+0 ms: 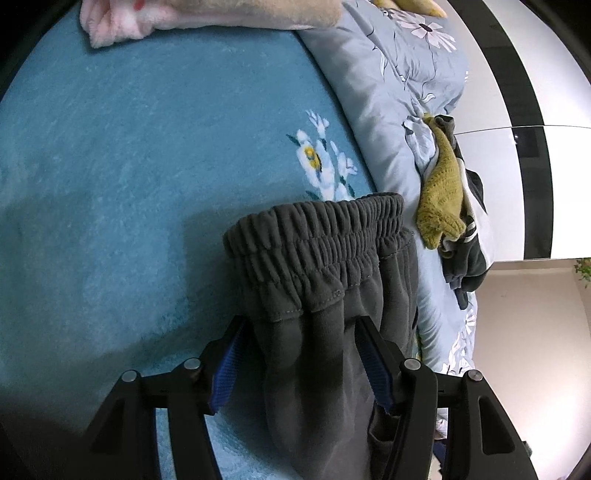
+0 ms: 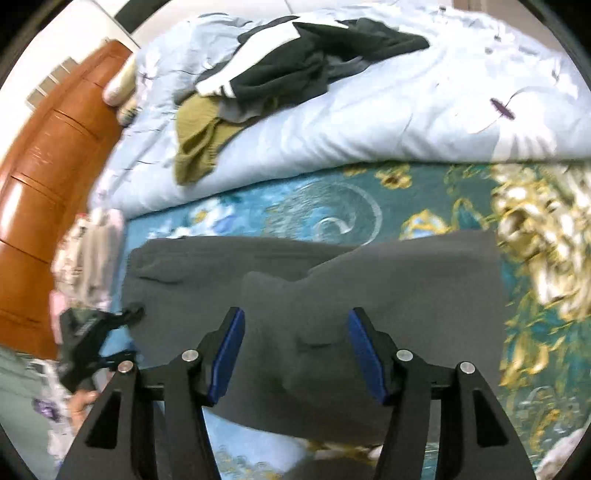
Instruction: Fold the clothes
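Observation:
Dark grey sweatpants [image 1: 325, 258] lie on a teal blanket [image 1: 129, 155]. In the left wrist view their elastic waistband [image 1: 314, 229] is just ahead of my left gripper [image 1: 299, 325], which is open with the cloth lying between its blue-padded fingers. In the right wrist view the sweatpants [image 2: 369, 288] spread flat across the blanket. My right gripper [image 2: 295, 317] is open above them, holding nothing. The left gripper [image 2: 96, 332] shows at the left edge of that view, at the pants' end.
A light blue floral quilt [image 2: 369, 122] is bunched along the far side, with an olive knit garment [image 2: 199, 144] and a dark jacket with white stripes [image 2: 288, 62] on it. A pink garment [image 1: 122, 22] lies beyond the blanket. A wooden headboard [image 2: 48, 177] stands at left.

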`<state>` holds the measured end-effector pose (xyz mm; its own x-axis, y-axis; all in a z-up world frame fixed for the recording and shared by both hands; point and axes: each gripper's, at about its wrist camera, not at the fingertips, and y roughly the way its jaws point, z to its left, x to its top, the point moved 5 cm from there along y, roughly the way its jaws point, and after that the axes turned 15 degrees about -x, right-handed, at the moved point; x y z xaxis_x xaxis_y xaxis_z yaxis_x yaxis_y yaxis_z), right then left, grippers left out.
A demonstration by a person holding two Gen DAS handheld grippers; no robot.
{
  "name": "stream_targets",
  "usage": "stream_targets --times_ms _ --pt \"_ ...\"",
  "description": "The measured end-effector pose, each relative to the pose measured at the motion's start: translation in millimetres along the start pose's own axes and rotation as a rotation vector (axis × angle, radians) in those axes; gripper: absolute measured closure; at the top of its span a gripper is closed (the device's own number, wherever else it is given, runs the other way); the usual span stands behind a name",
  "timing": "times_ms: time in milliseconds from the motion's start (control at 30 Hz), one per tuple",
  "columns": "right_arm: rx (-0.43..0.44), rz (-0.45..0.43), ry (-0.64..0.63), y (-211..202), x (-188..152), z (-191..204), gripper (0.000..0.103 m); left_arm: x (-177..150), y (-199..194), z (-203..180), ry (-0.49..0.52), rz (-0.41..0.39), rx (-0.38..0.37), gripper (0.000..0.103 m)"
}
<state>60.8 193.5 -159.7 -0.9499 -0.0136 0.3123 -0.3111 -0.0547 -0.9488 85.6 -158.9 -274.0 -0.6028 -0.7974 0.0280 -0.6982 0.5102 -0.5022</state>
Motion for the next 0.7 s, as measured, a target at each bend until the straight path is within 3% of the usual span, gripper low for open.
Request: stream_targets --times_ms 67,300,433,533,600,700 --pt "-0.029 0.035 -0.005 11 0 2 0.043 0 2 1 0.006 0.002 0.015 0.039" --pt "0.019 0.191 0.011 64 -24 15 0.043 3 7 4 0.0 0.007 0.023 0.036" --pt "0.114 0.164 0.091 46 -23 2 0.043 3 8 5 0.003 0.012 0.027 0.035" --pt "0.113 0.092 0.079 17 -20 -12 0.043 3 8 3 0.019 0.005 0.042 0.036" --pt "0.123 0.068 0.105 4 -22 -27 0.043 0 6 0 0.063 -0.02 0.1 0.038" --pt "0.14 0.063 0.166 -3 -25 -49 0.043 -5 0 -8 0.11 -0.047 0.12 0.053"
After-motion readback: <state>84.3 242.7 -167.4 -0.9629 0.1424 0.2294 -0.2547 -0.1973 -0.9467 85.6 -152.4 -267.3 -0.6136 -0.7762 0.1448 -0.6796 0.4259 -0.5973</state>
